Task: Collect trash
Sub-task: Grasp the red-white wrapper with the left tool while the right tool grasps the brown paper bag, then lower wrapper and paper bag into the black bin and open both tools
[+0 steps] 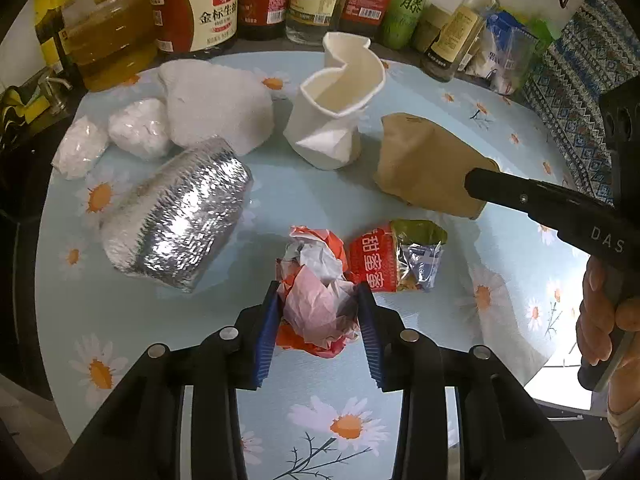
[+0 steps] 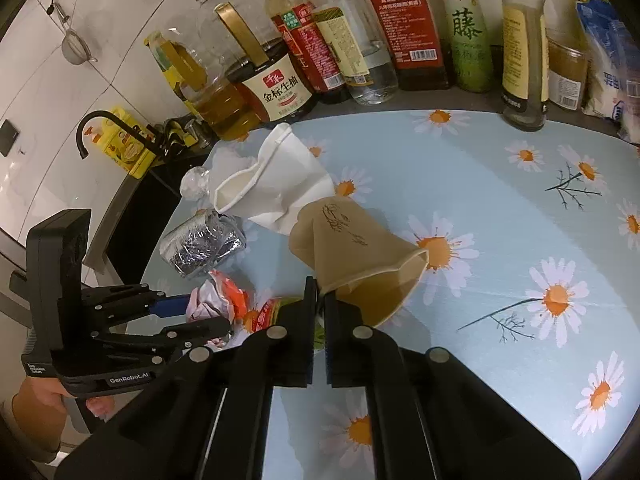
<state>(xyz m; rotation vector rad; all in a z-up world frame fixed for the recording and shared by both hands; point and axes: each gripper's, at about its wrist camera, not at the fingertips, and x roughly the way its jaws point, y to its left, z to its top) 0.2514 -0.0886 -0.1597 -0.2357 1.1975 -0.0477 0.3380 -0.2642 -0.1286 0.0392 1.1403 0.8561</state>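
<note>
Your left gripper is clamped on the crumpled wrapper between its blue pads, the snack packet just beyond to its right, while your right gripper pinches the brown cup by its rim, the white cup behind that.

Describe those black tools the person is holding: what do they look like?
Both grippers, left and right, are matte black plastic with silver rivets. The left has ribbed blue pads; its body reads "GenRobot.AI". The right's finger carries "DAS" lettering.

dim, fisheye-warped (foil glare)
</note>
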